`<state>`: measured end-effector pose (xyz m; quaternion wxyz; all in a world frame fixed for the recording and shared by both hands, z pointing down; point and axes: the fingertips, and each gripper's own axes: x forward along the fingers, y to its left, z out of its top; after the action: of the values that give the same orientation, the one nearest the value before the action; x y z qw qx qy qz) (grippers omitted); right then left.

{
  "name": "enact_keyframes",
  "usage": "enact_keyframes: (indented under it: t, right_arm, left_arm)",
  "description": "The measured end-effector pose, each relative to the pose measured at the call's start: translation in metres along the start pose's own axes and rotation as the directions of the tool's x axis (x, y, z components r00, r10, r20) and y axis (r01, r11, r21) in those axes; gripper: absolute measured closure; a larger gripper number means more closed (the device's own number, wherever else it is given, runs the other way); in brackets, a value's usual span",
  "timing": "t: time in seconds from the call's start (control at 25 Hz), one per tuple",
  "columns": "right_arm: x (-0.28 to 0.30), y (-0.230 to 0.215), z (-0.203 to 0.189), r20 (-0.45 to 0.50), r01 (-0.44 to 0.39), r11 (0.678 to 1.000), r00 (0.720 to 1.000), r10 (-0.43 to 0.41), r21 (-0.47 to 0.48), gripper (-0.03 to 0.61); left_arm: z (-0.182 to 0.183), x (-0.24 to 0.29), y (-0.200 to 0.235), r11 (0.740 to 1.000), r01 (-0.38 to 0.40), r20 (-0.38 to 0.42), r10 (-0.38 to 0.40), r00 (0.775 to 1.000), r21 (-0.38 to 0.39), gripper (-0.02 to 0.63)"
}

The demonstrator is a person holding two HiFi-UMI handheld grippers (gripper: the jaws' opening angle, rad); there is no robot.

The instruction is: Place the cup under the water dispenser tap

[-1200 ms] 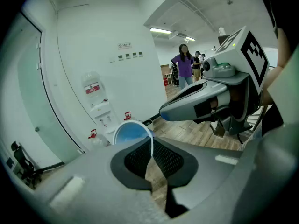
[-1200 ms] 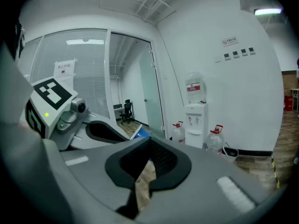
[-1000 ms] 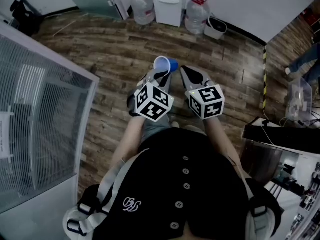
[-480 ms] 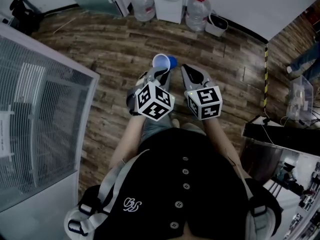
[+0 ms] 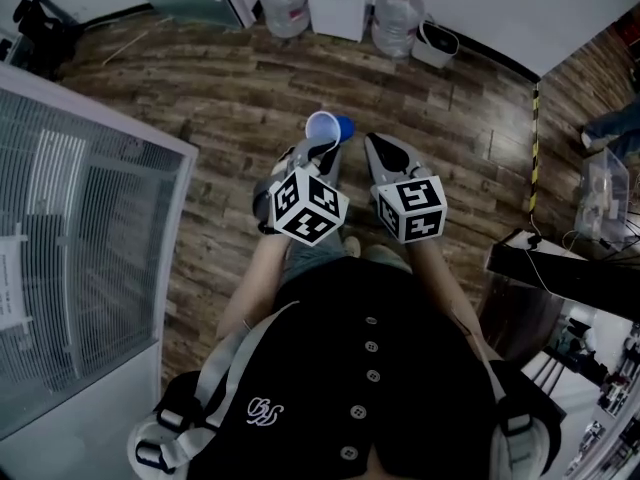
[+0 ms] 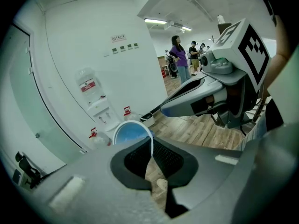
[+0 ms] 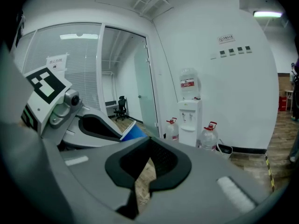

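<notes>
Carries a blue cup (image 5: 328,128) by its rim in the left gripper (image 5: 322,152), well short of the water dispenser (image 5: 338,3).

Clamps the left jaws almost together on the thin white rim, with the cup jutting past the fingertips, tipped on its side, open mouth turned back toward the person. Holds the right gripper (image 5: 372,146) just beside the cup on its right, jaw tips closed on each other with nothing between them; cannot tell whether it brushes the cup. Points both grippers, side by side above the wood floor (image 5: 230,98), toward the dispenser at the far white wall, flanked by large water bottles (image 5: 285,6) standing on the floor. Leaves cup and tap well apart.
</notes>
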<state>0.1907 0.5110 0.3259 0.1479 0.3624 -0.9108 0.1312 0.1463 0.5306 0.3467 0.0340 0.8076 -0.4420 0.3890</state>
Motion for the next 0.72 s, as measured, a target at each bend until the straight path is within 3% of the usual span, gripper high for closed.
enact_keyframes:
  t: [0.28, 0.72]
  right_arm:
    - [0.060, -0.023, 0.019, -0.010, 0.003, 1.000, 1.000, -0.003, 0.003, 0.578]
    - [0.189, -0.050, 0.077, -0.009, 0.056, 0.998, 0.998, -0.055, 0.039, 0.578]
  left_arm:
    - [0.000, 0.038, 0.052, 0.999, 0.037, -0.002, -0.037, 0.999, -0.017, 0.600]
    - [0.001, 0.088, 0.192, 0.997, 0.078, 0.005, -0.078, 0.997, 0.024, 0.600]
